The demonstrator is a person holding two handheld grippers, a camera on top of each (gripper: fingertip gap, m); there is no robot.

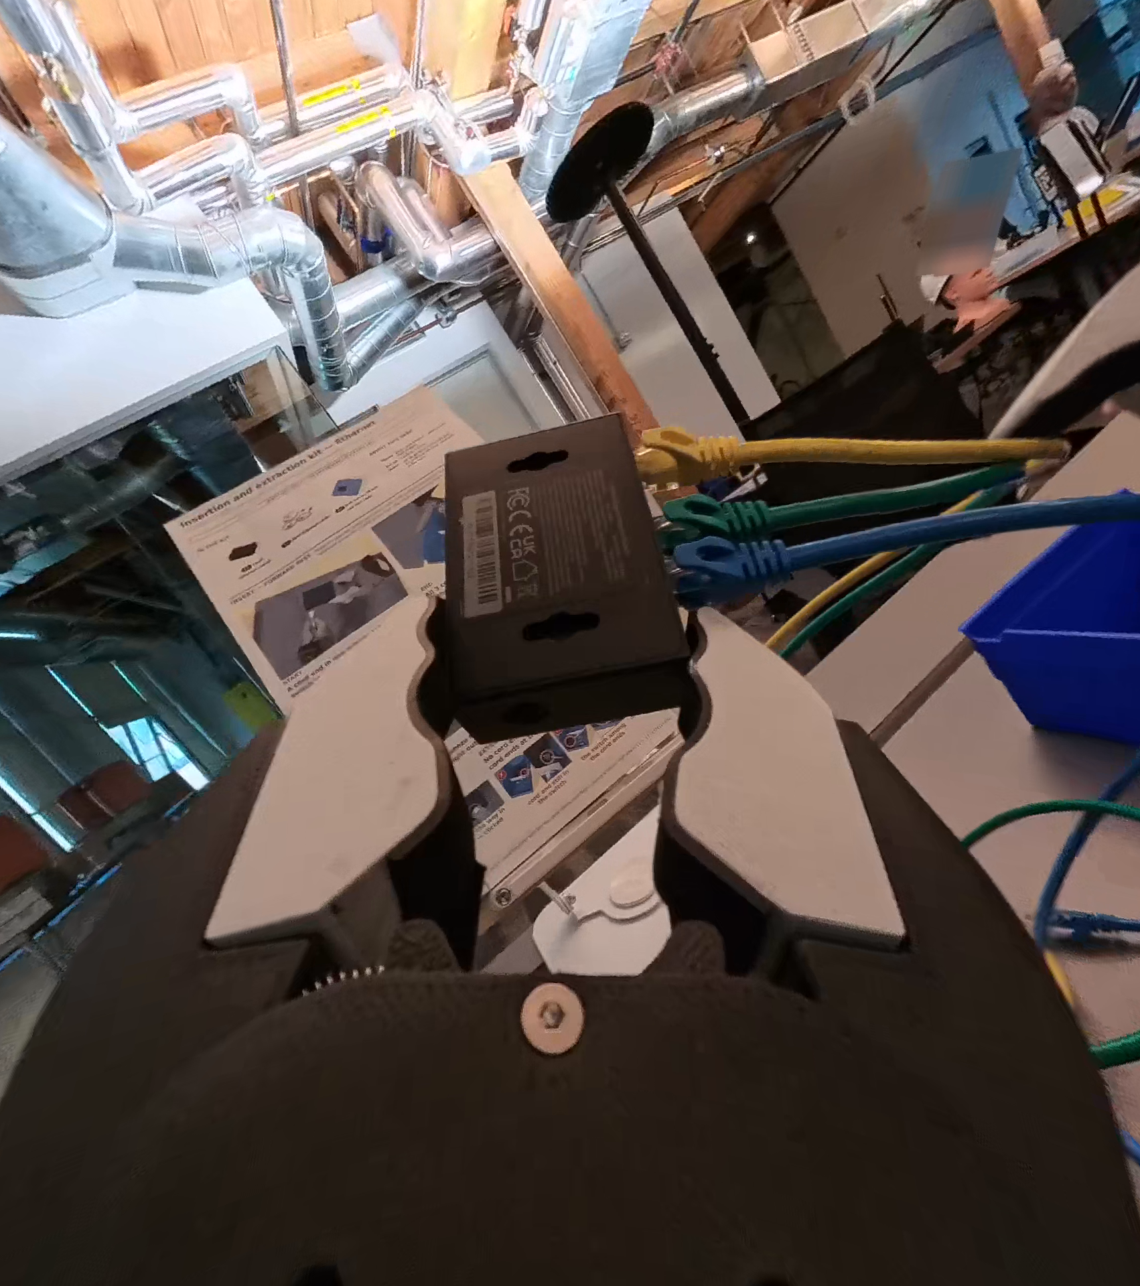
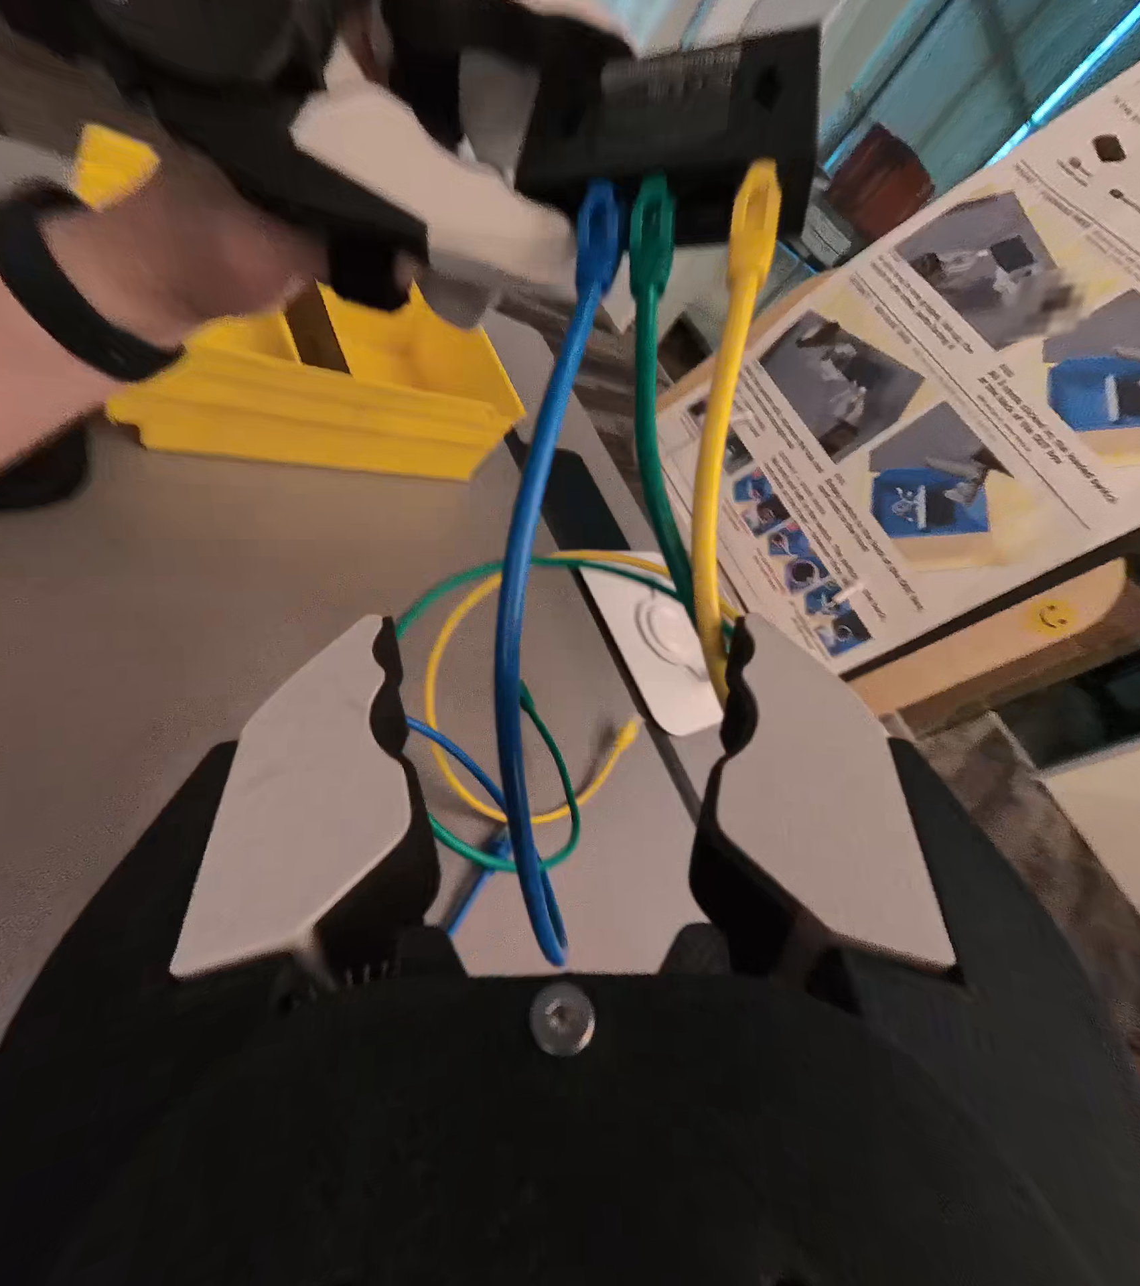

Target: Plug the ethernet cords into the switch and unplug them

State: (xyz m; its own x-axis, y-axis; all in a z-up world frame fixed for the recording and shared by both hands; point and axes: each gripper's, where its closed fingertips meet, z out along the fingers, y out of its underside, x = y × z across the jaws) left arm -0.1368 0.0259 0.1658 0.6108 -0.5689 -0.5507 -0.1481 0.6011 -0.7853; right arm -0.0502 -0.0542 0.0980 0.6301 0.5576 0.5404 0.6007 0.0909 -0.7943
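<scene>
silver ducts (image 1: 156,209) and wooden beams (image 1: 539,278) overhead; grey table (image 2: 136,626); glass partition (image 1: 66,557) beside it.

Your switch (image 1: 557,557) shows a barcode sticker (image 1: 481,553), compliance marks and fine print on its underside. The instruction sheet (image 2: 957,390) beside you carries headings and captions; a yellow smiley sticker (image 2: 1052,616) sits below it.
</scene>
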